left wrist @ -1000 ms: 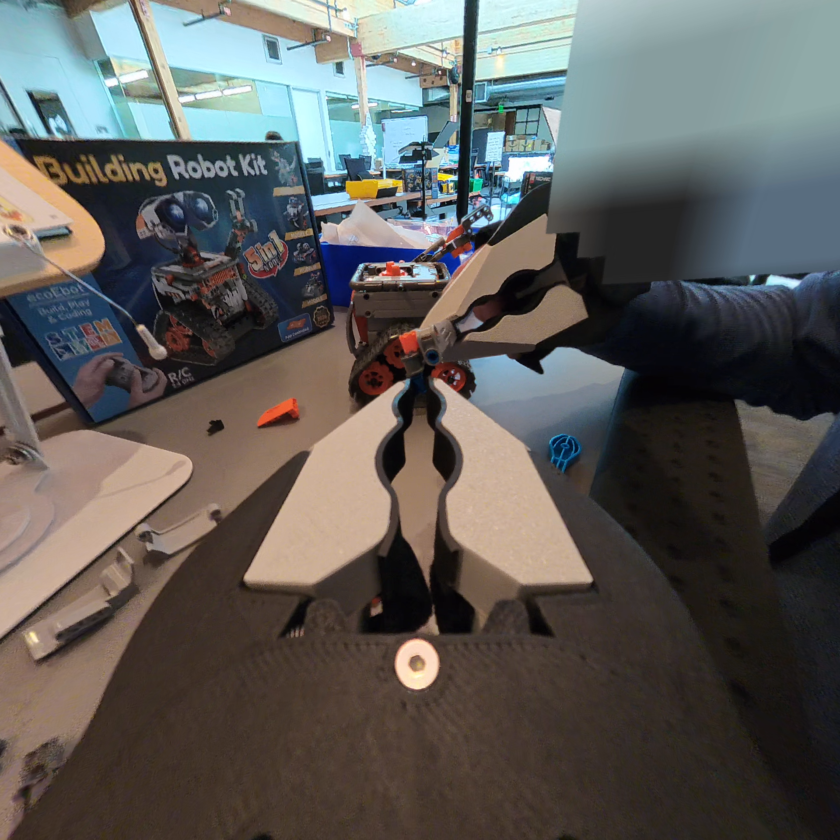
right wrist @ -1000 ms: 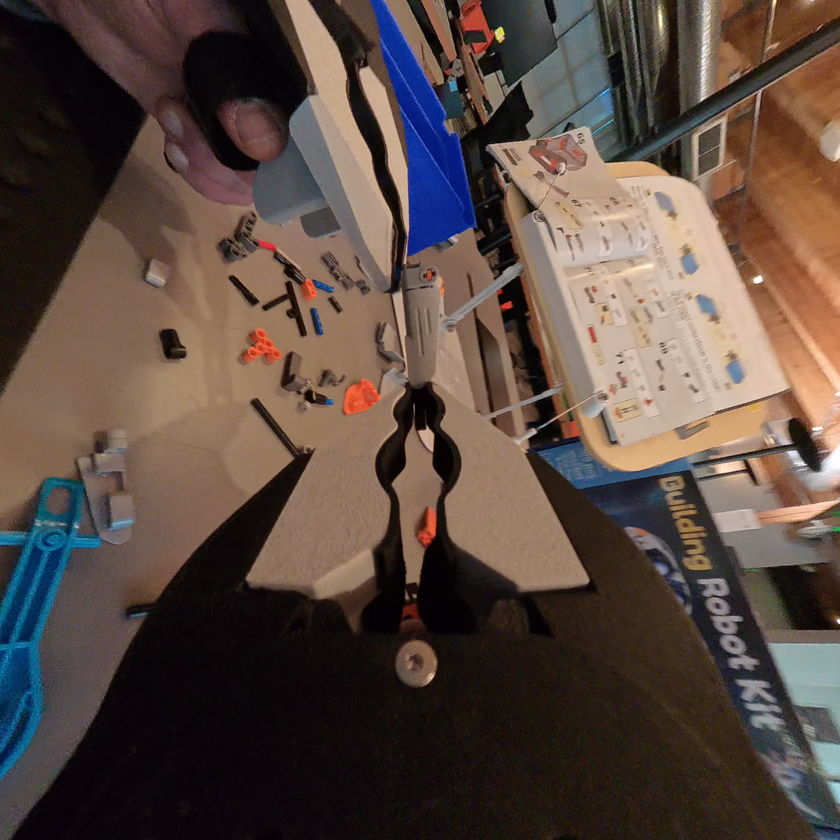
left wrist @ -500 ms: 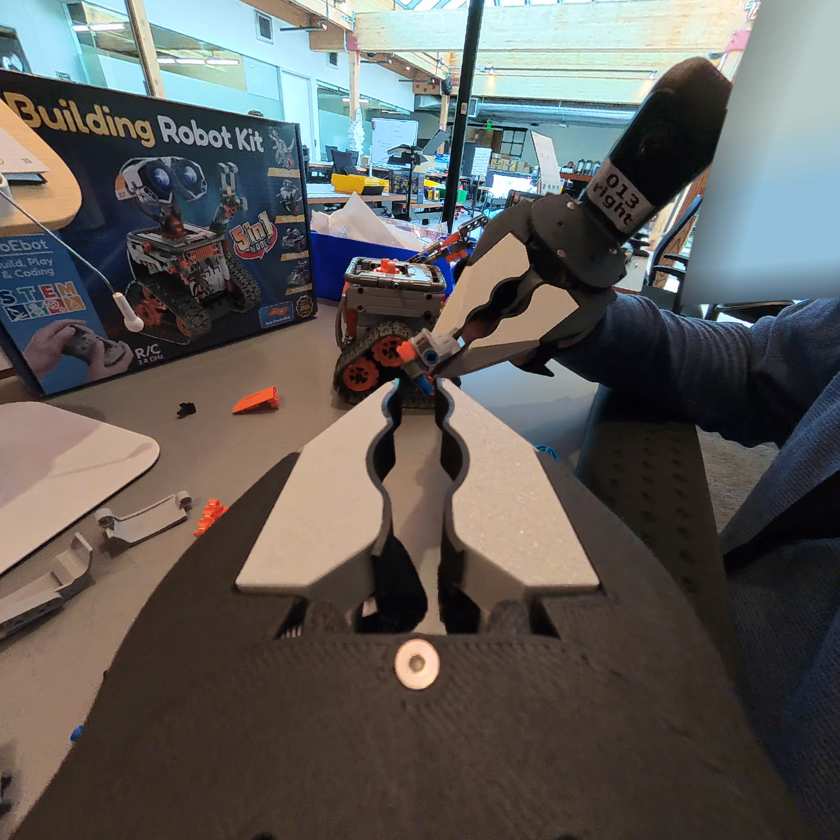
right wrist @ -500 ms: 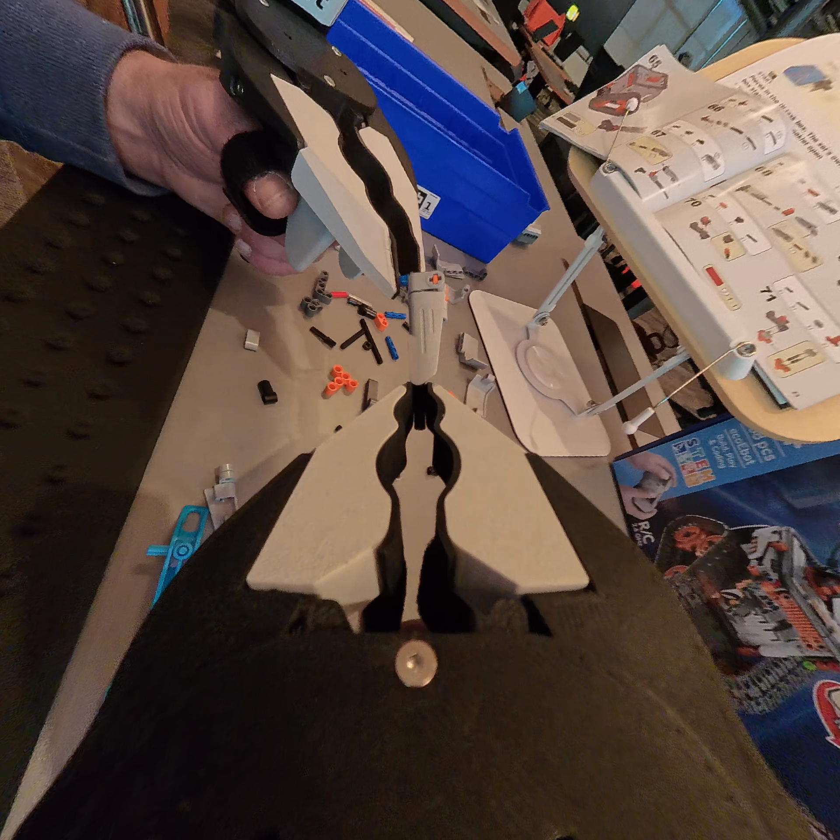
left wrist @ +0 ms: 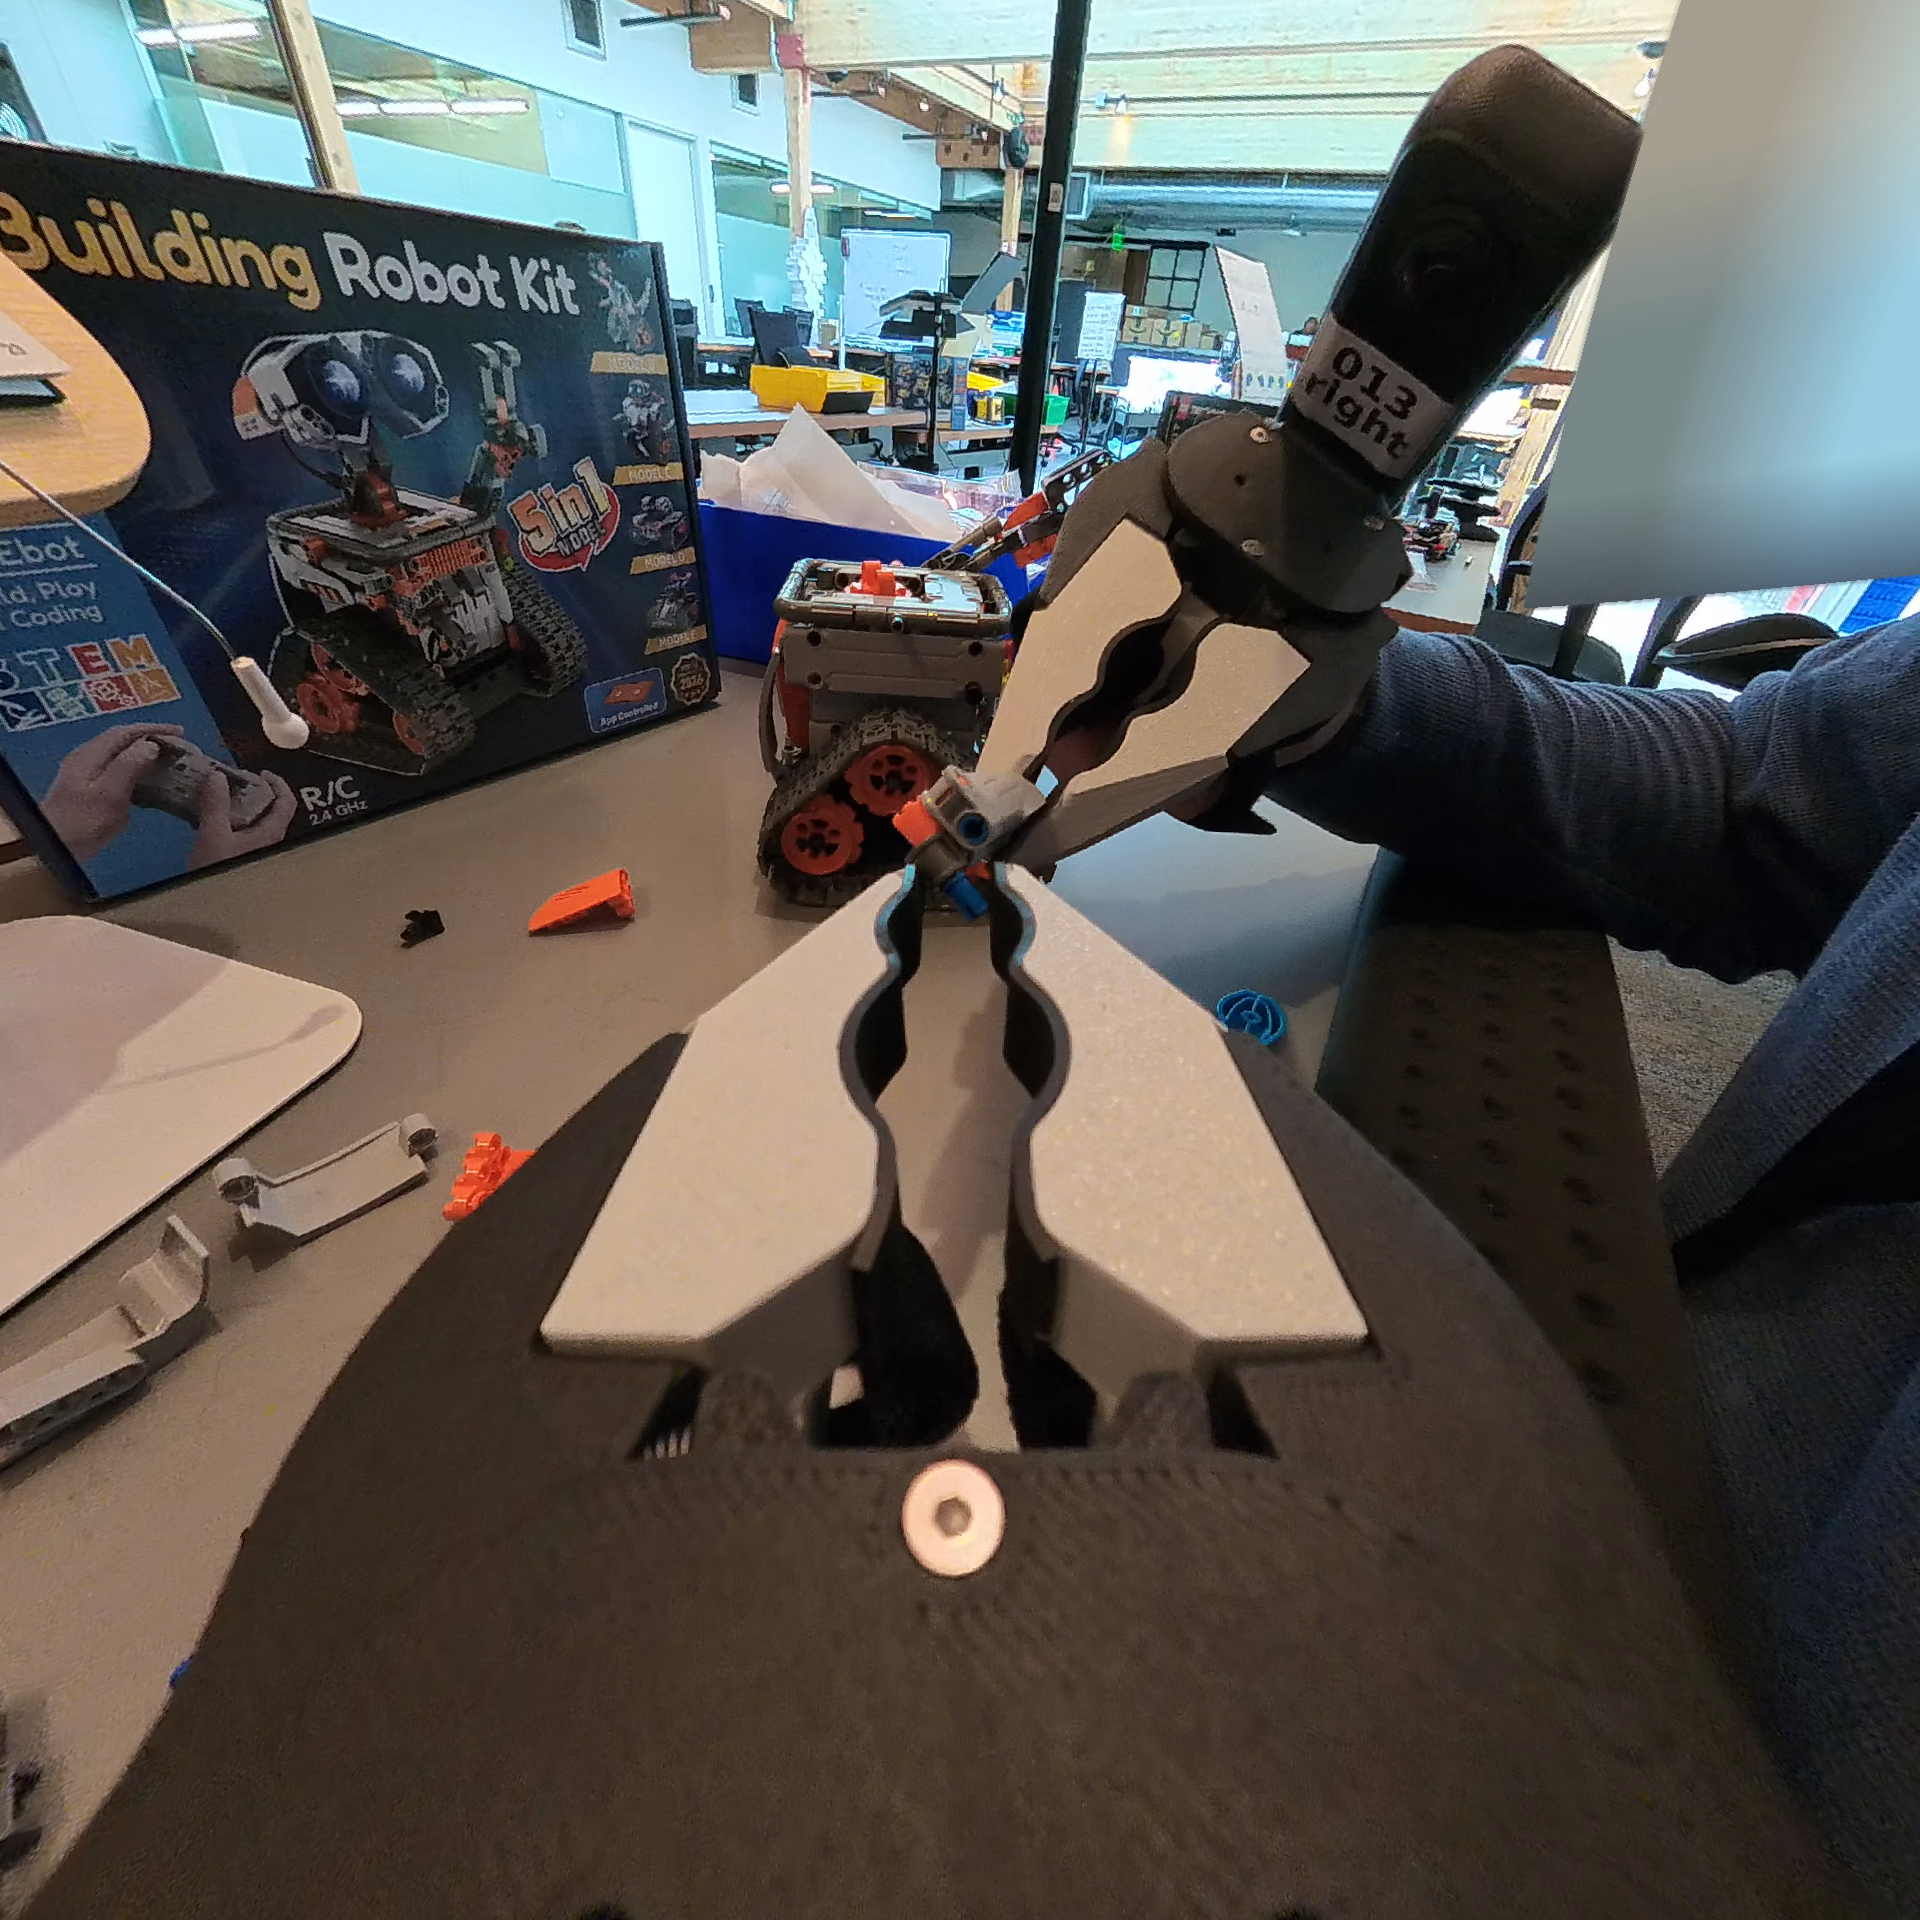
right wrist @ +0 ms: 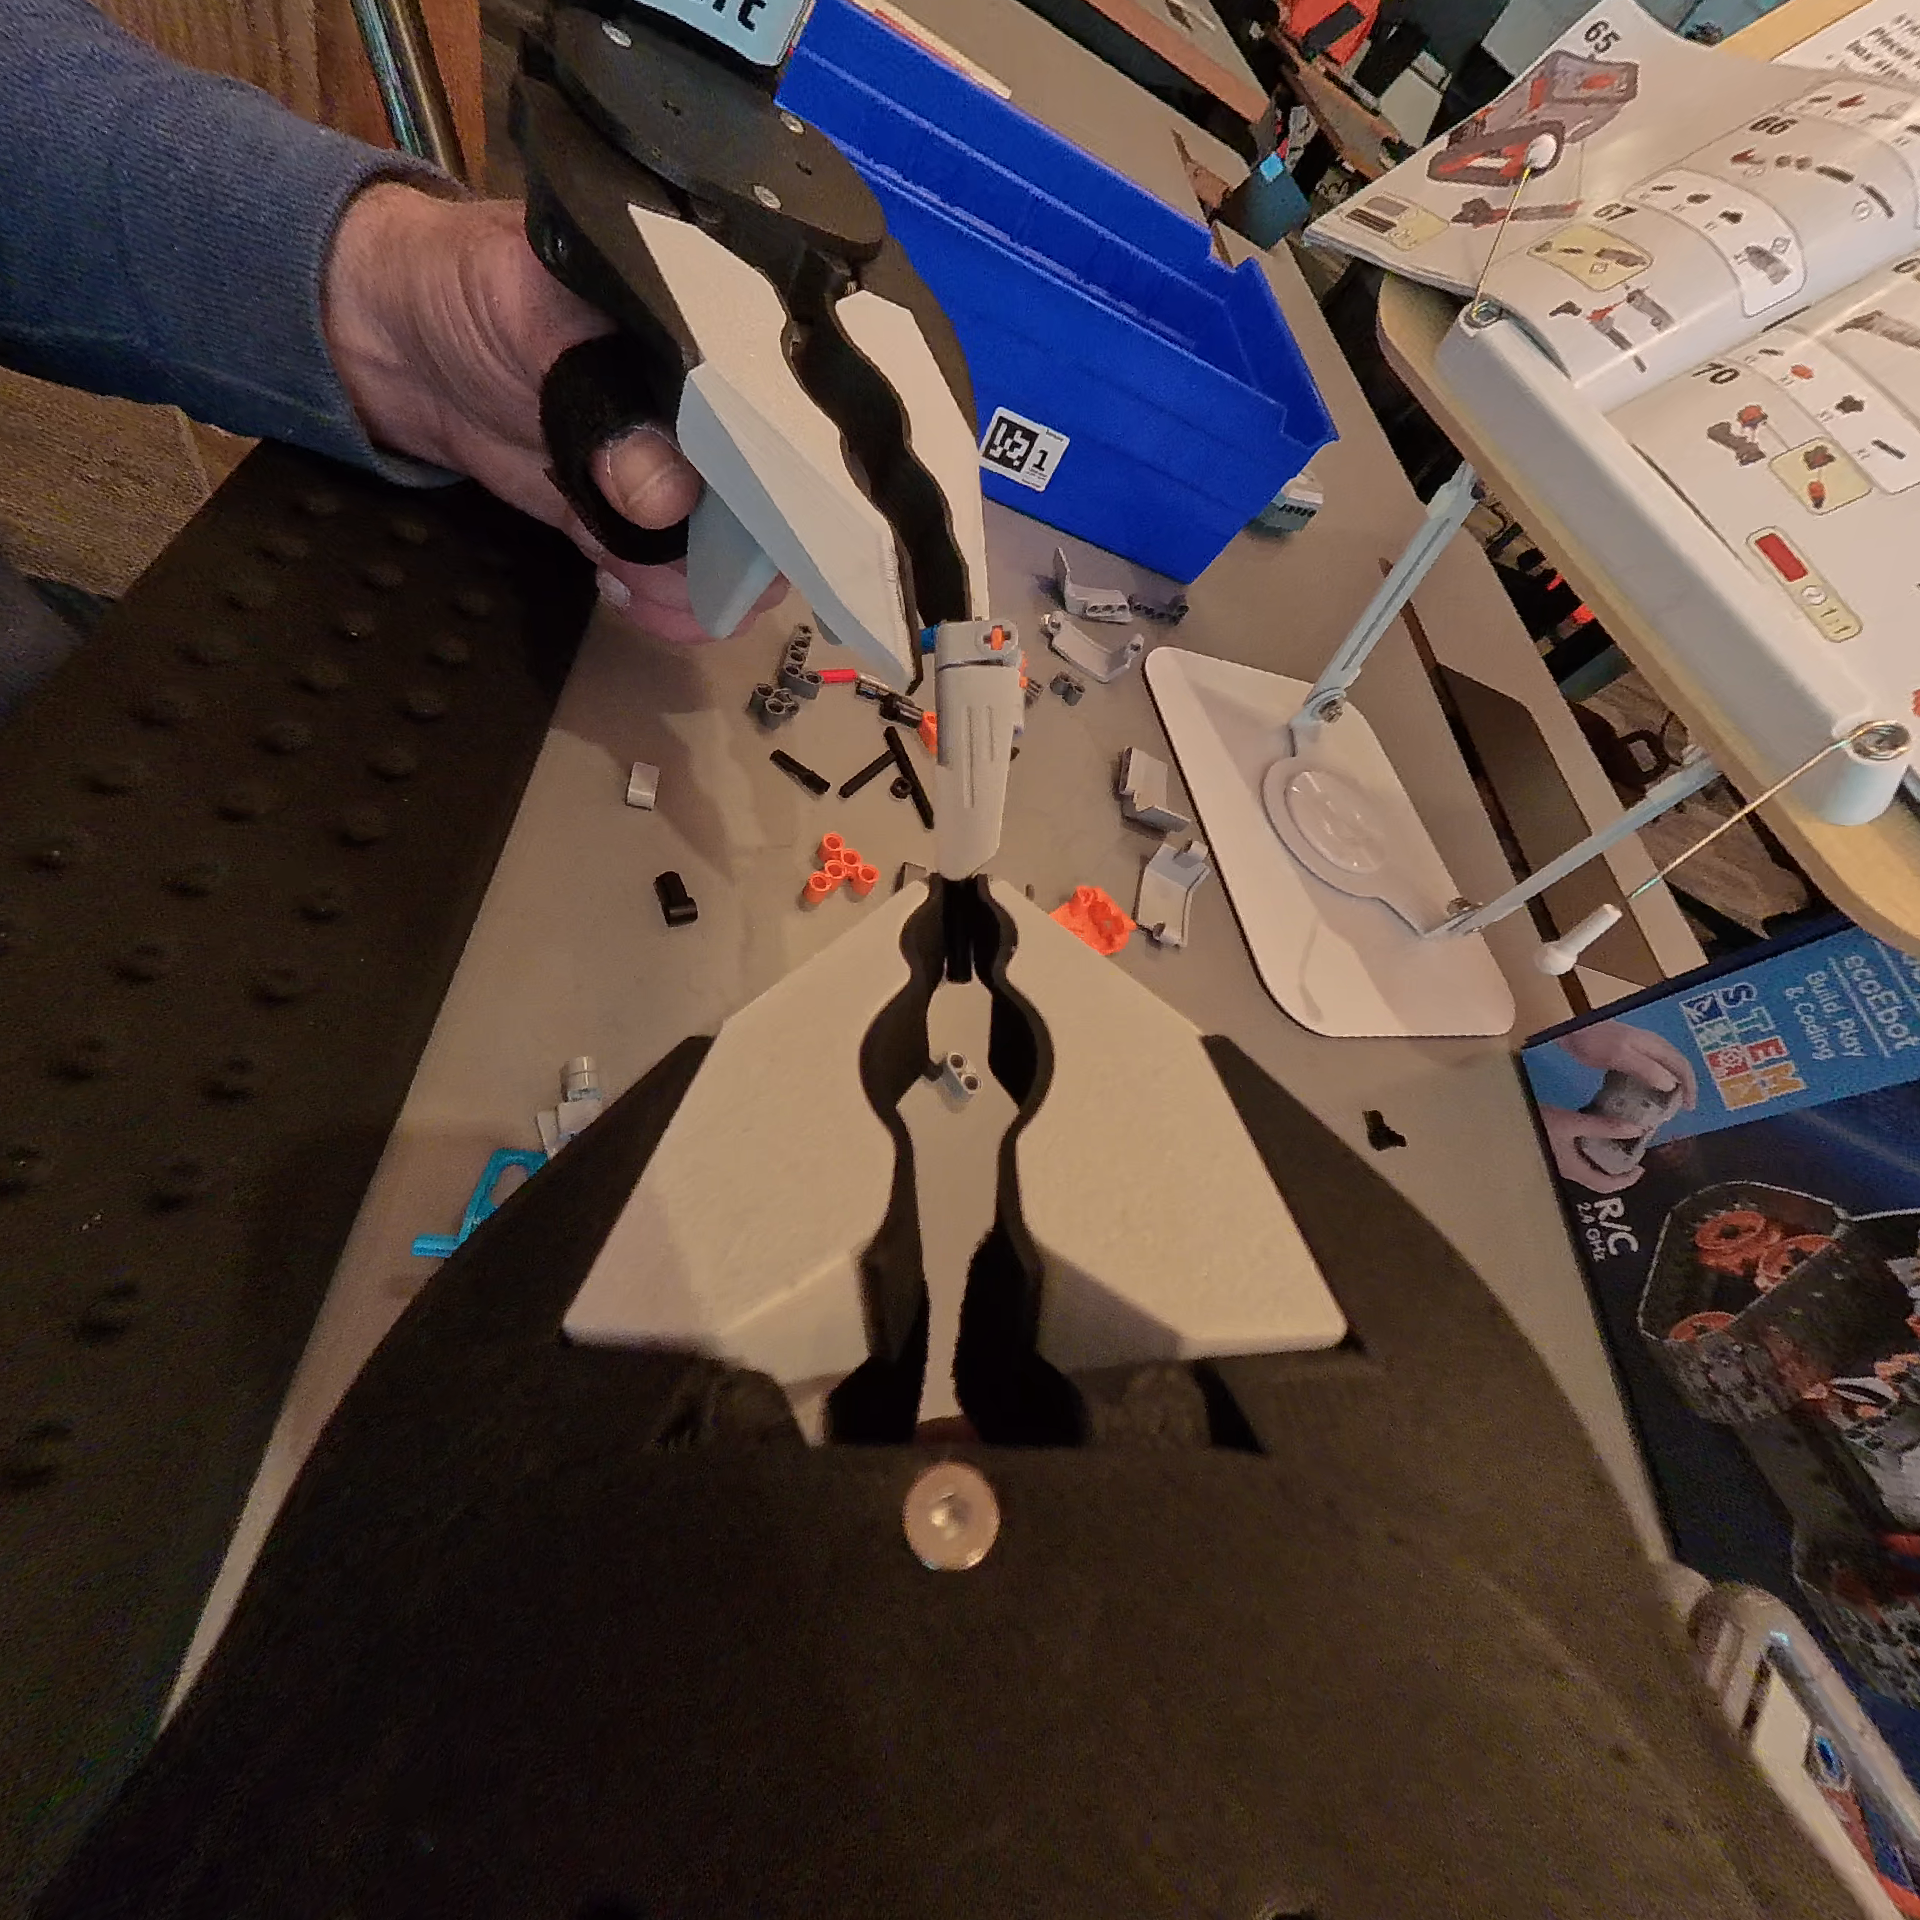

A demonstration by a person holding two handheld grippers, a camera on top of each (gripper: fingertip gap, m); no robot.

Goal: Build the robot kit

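Pinching a grey building piece (right wrist: 971,758) by its black end, the right gripper (right wrist: 961,914) is closed; the blue pin (left wrist: 961,891) on this piece is gripped by the narrowly closed left gripper (left wrist: 945,894).

Your grey tabletop (left wrist: 644,831) carries the tracked robot model (left wrist: 883,748), with the kit box (left wrist: 343,520) standing to its left and a blue bin (right wrist: 1091,343) behind. The white stand base (right wrist: 1340,862) sits near an orange wedge piece (left wrist: 582,899), grey curved panels (left wrist: 322,1184), an orange connector (right wrist: 842,868) and scattered black pins (right wrist: 800,771)
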